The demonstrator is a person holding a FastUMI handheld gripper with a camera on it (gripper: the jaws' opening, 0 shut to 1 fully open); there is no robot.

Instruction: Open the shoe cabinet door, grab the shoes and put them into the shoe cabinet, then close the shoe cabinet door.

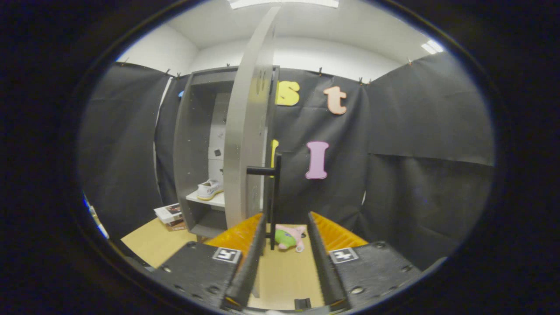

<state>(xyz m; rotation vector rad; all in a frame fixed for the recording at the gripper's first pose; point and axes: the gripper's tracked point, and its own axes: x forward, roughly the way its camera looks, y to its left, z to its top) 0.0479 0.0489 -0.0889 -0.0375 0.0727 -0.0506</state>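
One shoe (209, 189) sat on the white shelf (210, 200) inside the shoe cabinet (183, 148), near the shelf's front edge. The door (245, 144) stood ajar, edge-on to the gripper (286, 238), whose orange fingers (238, 234) were spread wide with the black handle (274, 201) between them, gripping nothing. Closing appeared to be the step in hand; next, the door needed pushing shut against the cabinet.

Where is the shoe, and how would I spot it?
Find the tall grey shoe cabinet with its door swung open, beyond the open claw. On its white shelf sits the shoe: white with a yellowish sole, unlike the books lower down outside the cabinet.
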